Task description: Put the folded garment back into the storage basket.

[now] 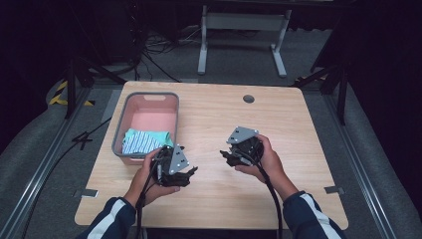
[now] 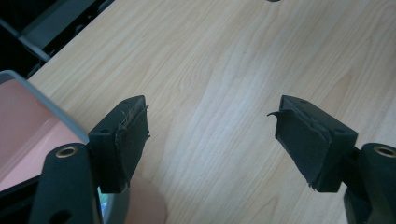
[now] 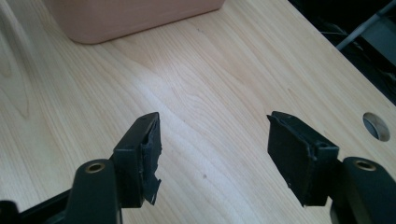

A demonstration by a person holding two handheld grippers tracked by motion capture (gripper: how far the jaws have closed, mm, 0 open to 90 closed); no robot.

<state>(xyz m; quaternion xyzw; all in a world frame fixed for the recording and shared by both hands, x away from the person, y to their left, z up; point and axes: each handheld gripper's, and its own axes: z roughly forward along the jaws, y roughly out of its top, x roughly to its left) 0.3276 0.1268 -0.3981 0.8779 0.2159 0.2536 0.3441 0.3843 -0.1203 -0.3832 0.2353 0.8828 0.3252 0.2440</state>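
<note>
1. most of the wooden table (image 1: 298,129) is bare, so the whole right half and far edge are open to pass over
2. only real obstacle is the pink basket (image 1: 122,124) at the left edge, folded striped cloth (image 1: 144,140) in its near end
3. left gripper (image 1: 186,174) sits just beside the basket's near corner

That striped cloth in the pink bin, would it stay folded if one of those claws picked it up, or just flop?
The striped cloth would probably flop: it lies soft and rumpled in the bin, so a single pinch would likely let it unfold and dangle. It looks thin, so probably light. It should not slip much, since fabric tends to bunch between pads.
</note>
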